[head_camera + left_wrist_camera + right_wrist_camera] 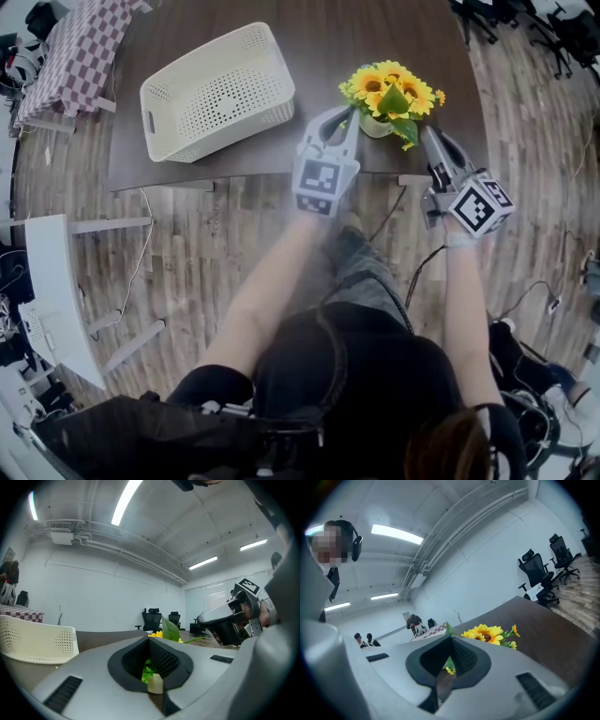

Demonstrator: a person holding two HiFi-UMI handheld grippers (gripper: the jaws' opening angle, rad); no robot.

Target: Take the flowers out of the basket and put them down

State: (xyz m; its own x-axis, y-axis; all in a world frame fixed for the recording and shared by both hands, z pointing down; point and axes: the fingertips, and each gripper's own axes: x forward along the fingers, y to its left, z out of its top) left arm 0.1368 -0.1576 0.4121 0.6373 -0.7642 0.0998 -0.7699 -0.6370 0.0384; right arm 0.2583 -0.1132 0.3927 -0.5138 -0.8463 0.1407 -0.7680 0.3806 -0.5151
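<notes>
standing on the dark table [375, 37], close to its near edge, the flowers [392, 92] are out of the white basket [234, 103] and well apart from it, with a bare strip of tabletop between the two. the basket sits toward the table's left end, one corner near the front edge. beyond the flowers the tabletop runs open to its far side. the left gripper [350, 114] reaches over the near edge, its tip just beside the pale pot [375, 127] on the pot's left. its jaws are drawn together, and its own view shows the pot rim and a green leaf through the slot behind the pads; whether the pads touch the pot is hard to tell. the right gripper [429, 133] flanks the flowers on the other side, tip near a hanging leaf, jaws likewise closed on nothing. wooden floor [234, 234] lies open below the table edge, and a checked cloth [80, 47] covers another table at far left
</notes>
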